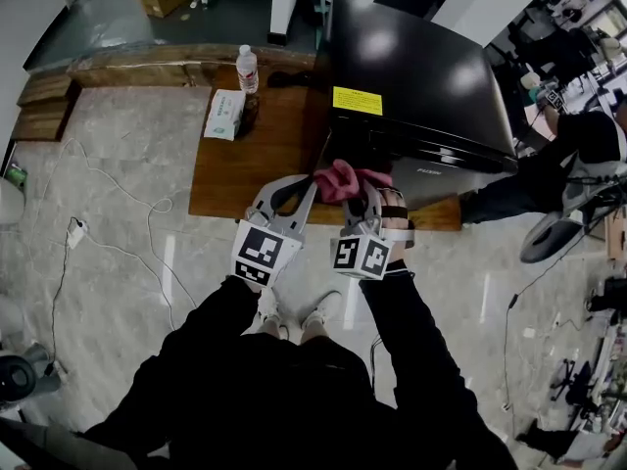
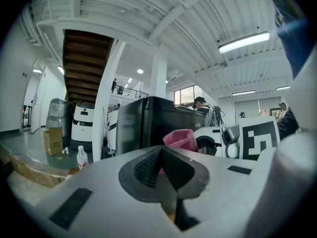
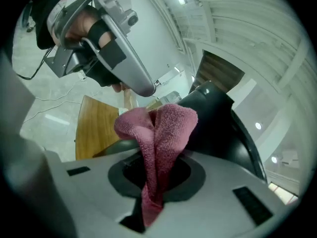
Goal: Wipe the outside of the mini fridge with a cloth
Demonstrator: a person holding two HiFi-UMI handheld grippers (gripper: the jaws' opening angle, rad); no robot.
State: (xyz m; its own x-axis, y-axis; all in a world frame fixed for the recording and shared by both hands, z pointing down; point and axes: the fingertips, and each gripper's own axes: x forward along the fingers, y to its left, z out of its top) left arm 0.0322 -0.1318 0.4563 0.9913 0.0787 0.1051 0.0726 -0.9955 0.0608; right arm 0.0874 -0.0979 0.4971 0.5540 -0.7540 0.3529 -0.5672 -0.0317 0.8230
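The black fridge point(image 1: 411, 76) stands on the right end of the wooden worktop point(image 1: 255, 164), its top and near face towards the person. The right gripper point(image 3: 156, 177) has its jaws clamped on the pink cloth point(image 3: 163, 128), which bunches up just short of the fridge's near upper edge, so the surface to wipe lies straight ahead of it. The left gripper point(image 2: 161, 165) has its jaws together on nothing, tips just beside the cloth. The fridge's sides and back are hidden, and its near face shows only steeply.
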